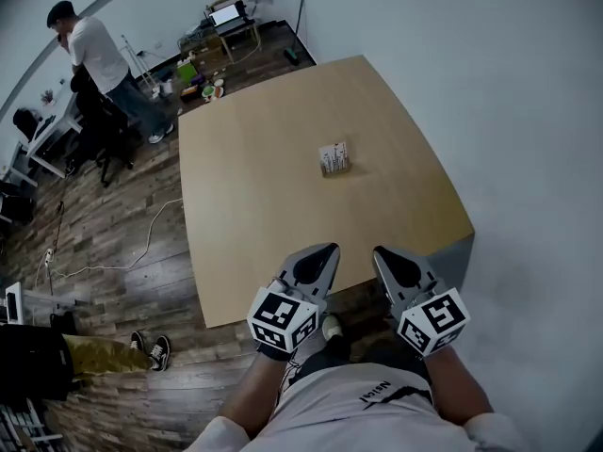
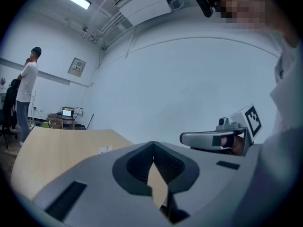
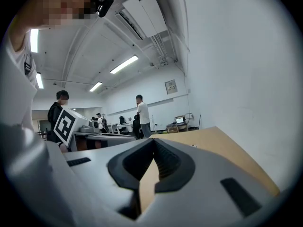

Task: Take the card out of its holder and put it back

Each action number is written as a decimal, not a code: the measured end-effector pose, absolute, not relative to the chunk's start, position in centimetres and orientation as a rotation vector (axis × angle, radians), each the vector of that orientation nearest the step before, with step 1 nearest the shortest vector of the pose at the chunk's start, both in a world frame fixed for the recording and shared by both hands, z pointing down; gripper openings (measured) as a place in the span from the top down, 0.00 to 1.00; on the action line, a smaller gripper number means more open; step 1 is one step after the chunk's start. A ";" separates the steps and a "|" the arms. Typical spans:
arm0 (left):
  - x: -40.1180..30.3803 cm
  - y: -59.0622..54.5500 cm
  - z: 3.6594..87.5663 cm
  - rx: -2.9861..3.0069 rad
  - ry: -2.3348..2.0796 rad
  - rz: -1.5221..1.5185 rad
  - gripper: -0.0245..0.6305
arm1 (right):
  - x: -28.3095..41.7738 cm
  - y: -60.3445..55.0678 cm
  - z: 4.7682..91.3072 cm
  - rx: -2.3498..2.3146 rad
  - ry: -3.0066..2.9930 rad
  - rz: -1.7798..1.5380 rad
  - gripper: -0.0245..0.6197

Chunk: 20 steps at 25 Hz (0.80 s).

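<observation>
A small card holder [image 1: 333,158] with a white card upright in it stands on the light wooden table [image 1: 264,224], right of the middle. It also shows small and far off as the card holder [image 2: 105,149] in the left gripper view. My left gripper [image 1: 328,250] and right gripper [image 1: 381,252] hover side by side over the table's near edge, well short of the holder. Both are shut with nothing between the jaws. The left gripper's [image 2: 152,144] tips meet, and so do the right gripper's [image 3: 153,140]. Each gripper view shows the other gripper beside it.
A white wall [image 1: 509,111] runs close along the table's right and far sides. On the wooden floor to the left are a standing person [image 1: 94,55], office chairs [image 1: 99,139], cables [image 1: 122,262] and someone's shoes [image 1: 151,349]. A desk with a laptop [image 1: 226,15] stands at the back.
</observation>
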<state>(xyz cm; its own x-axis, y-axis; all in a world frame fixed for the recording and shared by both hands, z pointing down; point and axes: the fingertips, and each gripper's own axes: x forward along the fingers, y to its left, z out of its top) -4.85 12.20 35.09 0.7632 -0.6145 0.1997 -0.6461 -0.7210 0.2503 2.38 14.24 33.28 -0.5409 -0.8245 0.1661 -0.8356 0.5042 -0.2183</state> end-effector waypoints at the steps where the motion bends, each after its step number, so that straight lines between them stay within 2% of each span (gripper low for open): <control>1: -5.0 11.1 35.3 2.654 -0.972 0.150 0.94 | 2.1 13.4 33.6 1.492 -2.683 0.430 0.94; 20: -3.6 -6.9 39.6 2.648 -0.981 0.243 0.94 | 1.8 -3.8 35.2 1.351 -2.720 0.461 0.94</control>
<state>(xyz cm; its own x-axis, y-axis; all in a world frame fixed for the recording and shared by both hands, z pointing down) -3.62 -6.85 39.55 0.7514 -0.6058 0.2613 -0.6577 -0.7190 0.2245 1.81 -3.82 35.19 -0.6110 -0.7675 0.1937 -0.7885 0.5684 -0.2349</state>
